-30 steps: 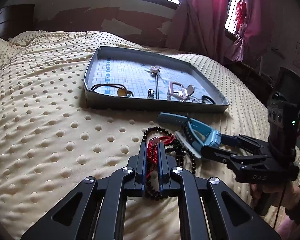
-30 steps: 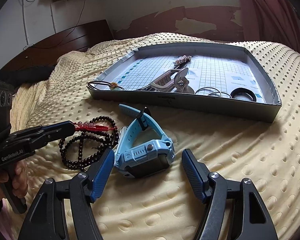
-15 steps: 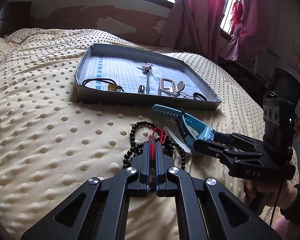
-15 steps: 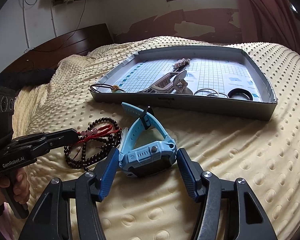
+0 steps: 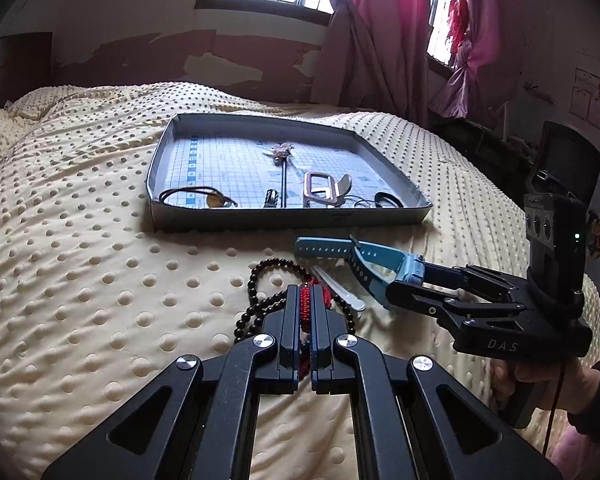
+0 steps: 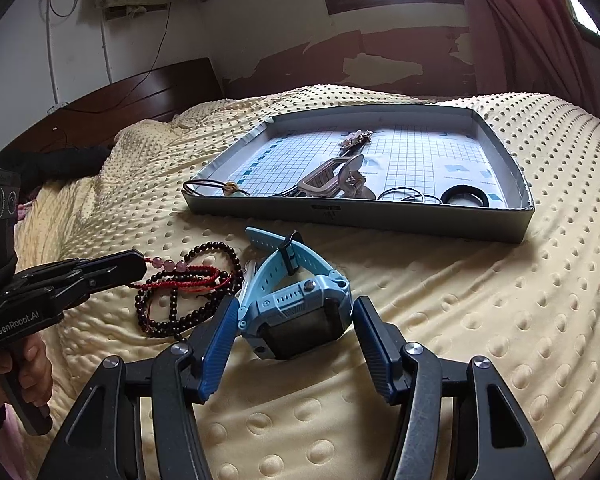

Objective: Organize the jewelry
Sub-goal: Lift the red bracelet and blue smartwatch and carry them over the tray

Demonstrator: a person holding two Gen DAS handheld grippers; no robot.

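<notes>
Red cord (image 5: 305,305) of the dark bead bracelet (image 6: 188,312) is pinched tight between the left gripper (image 5: 305,300) fingers, the beads lying on the yellow bedspread (image 5: 80,280) just in front of the grey tray (image 6: 356,220); right beside the beads sits the blue watch (image 6: 300,304), body framed by the right gripper (image 6: 296,320), jaws narrowed about the case, left pad touching, right pad just apart; inside the tray lie a hair clip (image 6: 336,184), a cord necklace (image 5: 196,196) and a black ring (image 6: 464,198).
</notes>
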